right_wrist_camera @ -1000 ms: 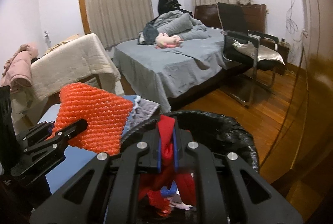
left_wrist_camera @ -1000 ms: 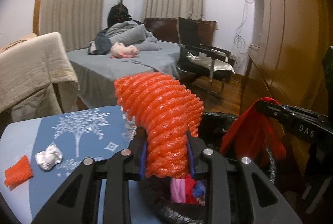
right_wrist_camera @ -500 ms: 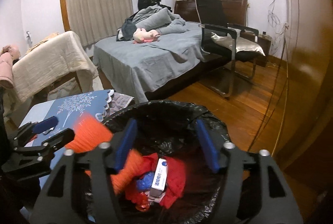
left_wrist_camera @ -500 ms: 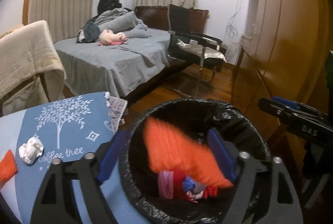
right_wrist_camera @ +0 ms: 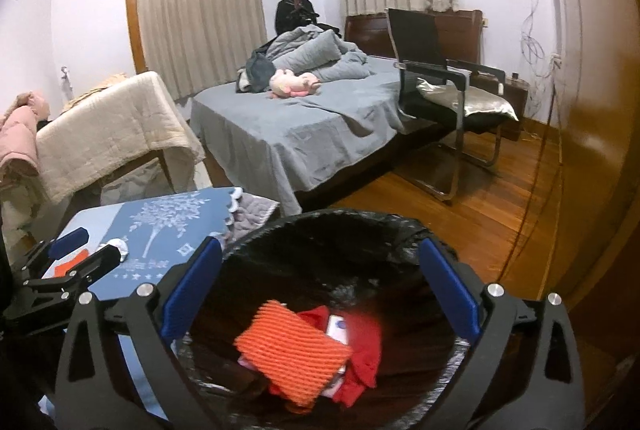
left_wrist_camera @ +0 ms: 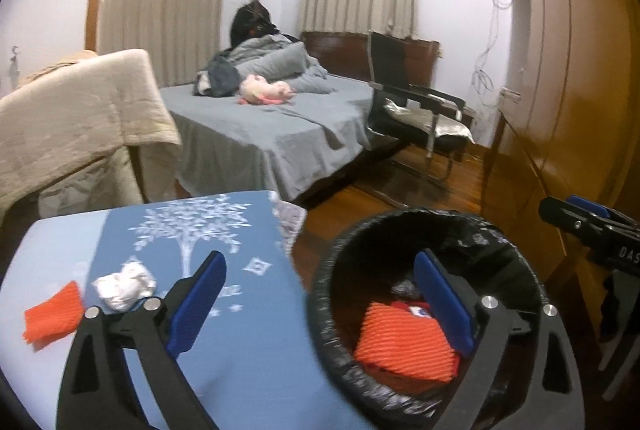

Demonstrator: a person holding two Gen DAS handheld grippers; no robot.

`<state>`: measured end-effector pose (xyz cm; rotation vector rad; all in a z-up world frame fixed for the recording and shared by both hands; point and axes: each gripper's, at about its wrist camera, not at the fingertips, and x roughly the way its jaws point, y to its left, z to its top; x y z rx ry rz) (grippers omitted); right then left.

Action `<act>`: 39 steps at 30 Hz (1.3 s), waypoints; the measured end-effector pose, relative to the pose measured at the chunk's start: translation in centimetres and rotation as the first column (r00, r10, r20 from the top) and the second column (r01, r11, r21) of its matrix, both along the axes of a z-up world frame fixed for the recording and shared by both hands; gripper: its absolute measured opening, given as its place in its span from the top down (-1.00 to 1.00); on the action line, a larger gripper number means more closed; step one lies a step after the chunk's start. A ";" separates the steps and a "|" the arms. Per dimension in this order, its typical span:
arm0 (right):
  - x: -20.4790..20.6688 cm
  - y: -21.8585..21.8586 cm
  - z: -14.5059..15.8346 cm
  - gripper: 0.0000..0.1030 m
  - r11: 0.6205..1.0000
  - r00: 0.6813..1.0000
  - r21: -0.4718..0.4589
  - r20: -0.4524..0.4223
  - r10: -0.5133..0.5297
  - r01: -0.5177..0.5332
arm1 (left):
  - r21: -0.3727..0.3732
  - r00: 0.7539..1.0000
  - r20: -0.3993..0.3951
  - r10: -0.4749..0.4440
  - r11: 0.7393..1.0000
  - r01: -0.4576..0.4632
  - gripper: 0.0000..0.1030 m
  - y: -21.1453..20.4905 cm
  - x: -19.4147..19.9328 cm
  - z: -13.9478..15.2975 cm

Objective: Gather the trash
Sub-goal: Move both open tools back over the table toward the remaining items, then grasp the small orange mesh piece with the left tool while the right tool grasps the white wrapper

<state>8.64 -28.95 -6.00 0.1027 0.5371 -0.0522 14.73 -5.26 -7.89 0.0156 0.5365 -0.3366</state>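
Orange foam net [right_wrist_camera: 292, 350] in bin [right_wrist_camera: 320, 226], below splayed right gripper [right_wrist_camera: 320, 294].

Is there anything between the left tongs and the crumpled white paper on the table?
Nothing visible. The left tongs stand open, and the crumpled white paper lies exposed beside the small orange net piece.

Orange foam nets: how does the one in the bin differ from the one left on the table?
The orange net in the bin looks larger; the orange net on the table looks smaller. The first lies on other trash inside the black-lined bin, while the second lies flat on the blue tablecloth beside a crumpled white paper. Both share the same ribbed orange mesh.
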 end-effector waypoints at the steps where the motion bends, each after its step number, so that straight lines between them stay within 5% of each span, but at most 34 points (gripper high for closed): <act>1: 0.1 0.5 0.1 -0.88 1.000 1.000 0.000 0.002 0.008 -0.008 | 0.002 1.000 0.006 0.019 1.000 -0.019 -0.83 0.9 -0.2 0.1; 16: 3.8 11.6 -0.4 -0.89 0.984 0.984 0.011 -0.004 0.176 -0.176 | 0.056 0.965 0.033 0.261 0.963 -0.263 -0.84 13.4 -1.6 -0.9; 39: 11.4 26.5 -6.8 -0.89 0.938 0.934 -0.018 -0.101 0.343 -0.347 | 0.096 0.847 -0.097 0.522 0.852 -0.514 -0.84 28.3 2.1 -7.5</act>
